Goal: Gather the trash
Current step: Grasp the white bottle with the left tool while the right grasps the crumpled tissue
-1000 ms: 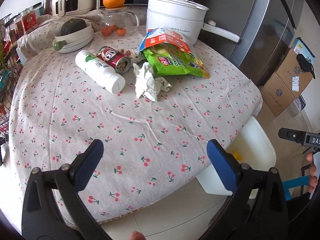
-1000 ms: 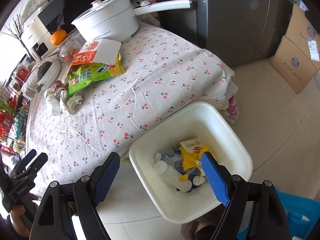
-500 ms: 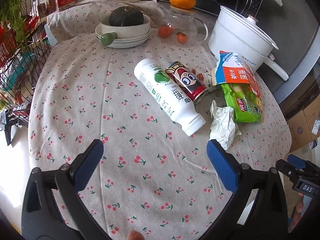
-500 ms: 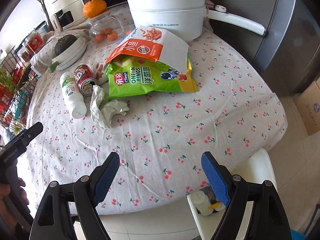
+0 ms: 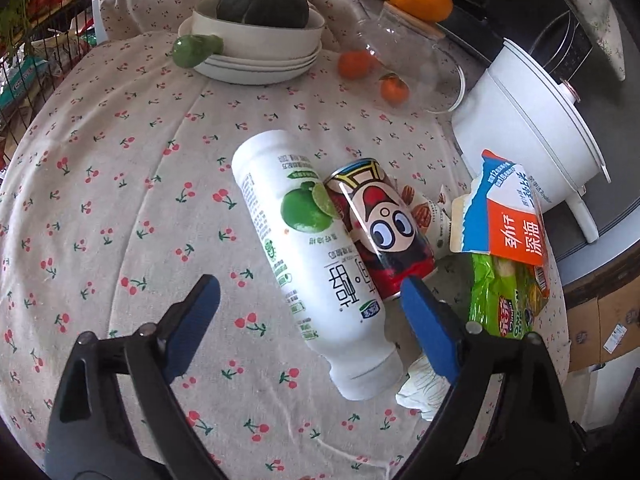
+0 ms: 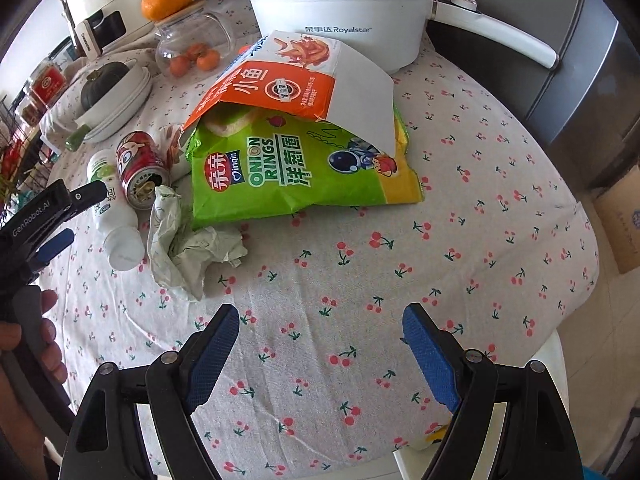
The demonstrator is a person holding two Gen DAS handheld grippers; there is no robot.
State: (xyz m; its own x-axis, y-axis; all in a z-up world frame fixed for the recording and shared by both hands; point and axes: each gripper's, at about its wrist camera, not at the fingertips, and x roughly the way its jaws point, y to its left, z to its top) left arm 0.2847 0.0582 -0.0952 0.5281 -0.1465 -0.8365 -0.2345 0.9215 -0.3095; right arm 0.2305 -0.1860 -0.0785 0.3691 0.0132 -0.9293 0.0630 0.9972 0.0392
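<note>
White bottle (image 5: 316,264) lies between the wide-open left gripper (image 5: 308,300) fingers; lower, then squeeze its middle, clear of the can (image 5: 380,232). Right gripper (image 6: 320,344) waits wide open.

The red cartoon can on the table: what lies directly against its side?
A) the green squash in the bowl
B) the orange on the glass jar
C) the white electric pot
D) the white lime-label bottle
D: the red cartoon can lies on its side, pressed against the white lime-label bottle.
</note>
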